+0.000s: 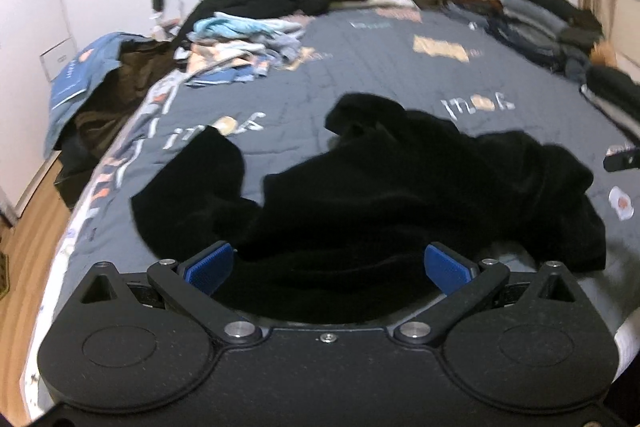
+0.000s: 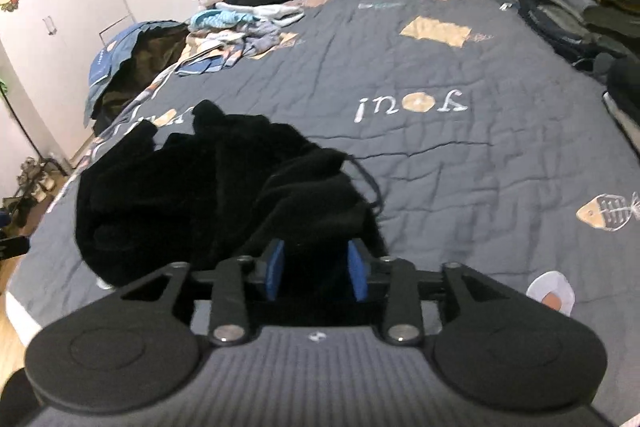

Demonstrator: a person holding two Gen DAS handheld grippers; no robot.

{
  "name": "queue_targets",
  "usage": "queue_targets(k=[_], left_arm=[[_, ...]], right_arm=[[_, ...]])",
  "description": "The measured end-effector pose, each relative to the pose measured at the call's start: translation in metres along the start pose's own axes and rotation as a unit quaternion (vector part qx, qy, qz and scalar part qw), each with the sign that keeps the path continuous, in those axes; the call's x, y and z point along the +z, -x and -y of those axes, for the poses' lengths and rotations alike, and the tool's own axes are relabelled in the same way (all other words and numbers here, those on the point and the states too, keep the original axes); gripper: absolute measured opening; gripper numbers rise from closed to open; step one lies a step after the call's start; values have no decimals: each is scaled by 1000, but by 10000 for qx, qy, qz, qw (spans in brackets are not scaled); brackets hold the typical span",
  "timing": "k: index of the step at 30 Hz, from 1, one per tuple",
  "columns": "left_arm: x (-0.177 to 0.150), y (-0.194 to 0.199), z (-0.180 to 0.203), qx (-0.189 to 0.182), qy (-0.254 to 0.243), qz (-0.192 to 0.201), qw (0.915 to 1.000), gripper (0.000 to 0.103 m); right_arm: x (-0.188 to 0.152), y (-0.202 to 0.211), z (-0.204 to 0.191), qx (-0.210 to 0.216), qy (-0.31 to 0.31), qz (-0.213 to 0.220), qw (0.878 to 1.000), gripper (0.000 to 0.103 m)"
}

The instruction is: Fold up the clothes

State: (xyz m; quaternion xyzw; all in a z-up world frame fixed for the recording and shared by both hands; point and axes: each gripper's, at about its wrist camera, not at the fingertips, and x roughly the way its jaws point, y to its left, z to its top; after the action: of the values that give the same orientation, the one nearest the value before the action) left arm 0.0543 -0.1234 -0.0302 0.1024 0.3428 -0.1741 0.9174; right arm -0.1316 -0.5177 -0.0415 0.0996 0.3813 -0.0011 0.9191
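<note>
One black garment lies crumpled on one bed, with two grippers, left and right.

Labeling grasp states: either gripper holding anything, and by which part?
Right gripper is closed on an edge fold of the black garment, near its drawstring. Left gripper is wide open over the garment, holding nothing.
</note>
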Motion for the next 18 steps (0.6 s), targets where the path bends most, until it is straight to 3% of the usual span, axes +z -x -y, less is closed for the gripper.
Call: queue_targets(k=[3, 10, 18], left_arm=[[6, -14, 15, -356, -28, 0, 9994, 103], [26, -35, 44, -725, -324, 204, 9966, 103], [62, -65, 35, -619, -146, 155, 9979, 103]], right_arm=[[-3, -5, 6, 21, -33, -73, 10000, 44], [-8, -3, 21, -52, -229, -49, 9997, 48], [-2, -5, 42, -62, -396, 29, 9992, 50]])
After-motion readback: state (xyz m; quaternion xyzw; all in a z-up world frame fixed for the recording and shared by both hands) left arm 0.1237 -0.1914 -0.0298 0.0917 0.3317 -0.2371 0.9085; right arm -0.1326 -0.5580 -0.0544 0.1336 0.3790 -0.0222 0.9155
